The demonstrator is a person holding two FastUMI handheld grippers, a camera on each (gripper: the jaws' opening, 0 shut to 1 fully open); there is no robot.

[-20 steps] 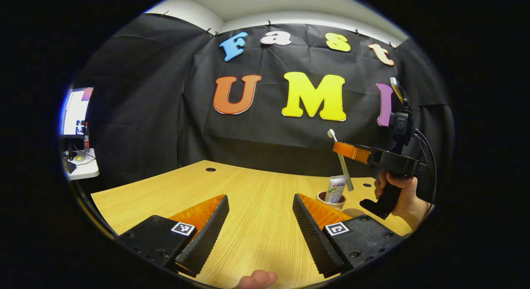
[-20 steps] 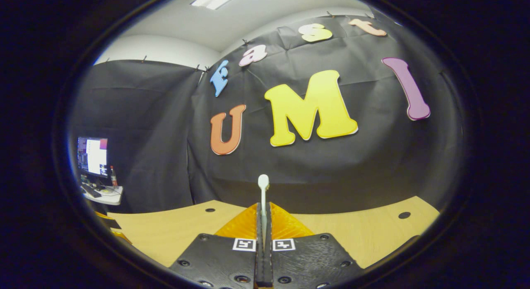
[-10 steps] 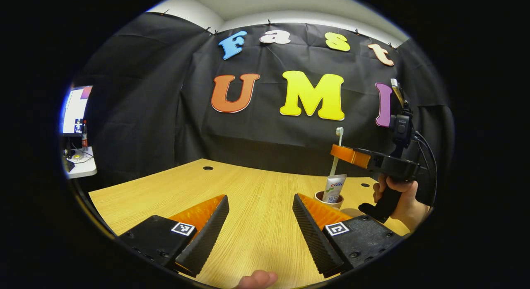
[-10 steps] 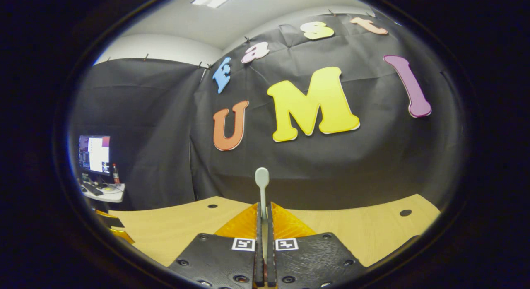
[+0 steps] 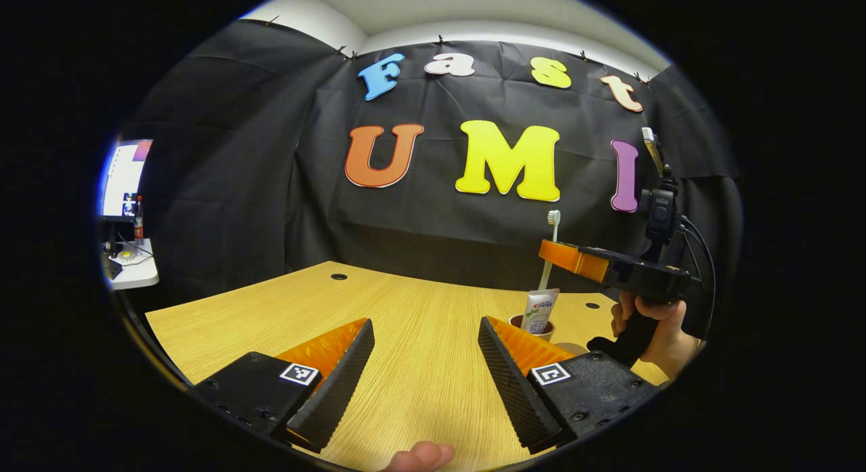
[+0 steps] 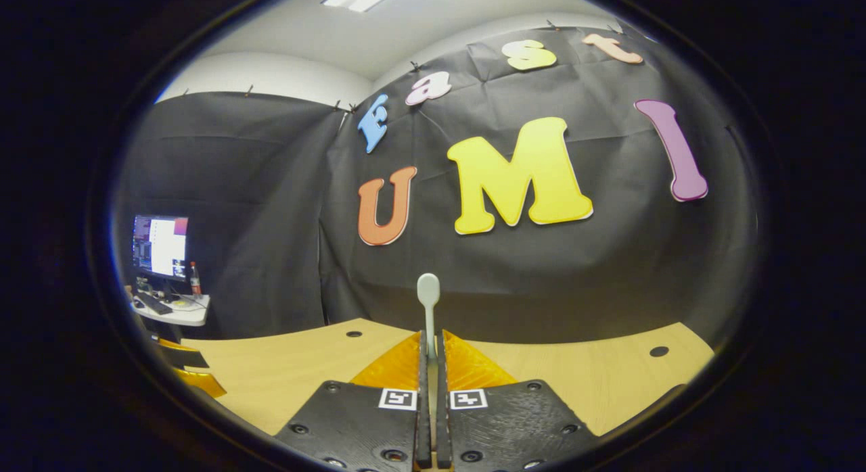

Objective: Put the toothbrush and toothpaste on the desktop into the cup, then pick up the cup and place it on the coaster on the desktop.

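Brush (image 5: 549, 254) now upright over cup (image 5: 534, 325); my right tool (image 6: 430, 397) clamps it, left tool (image 5: 425, 364) open. Could snag paste (image 5: 538, 310), tipping cup.

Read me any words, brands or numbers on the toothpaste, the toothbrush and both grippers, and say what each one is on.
toothpaste tube: printed logo and a code square, too small to read.
left gripper: square coded markers, patterns only, no letters.
right gripper: same markers, no letters.
toothbrush: no print visible.
Nothing legible.
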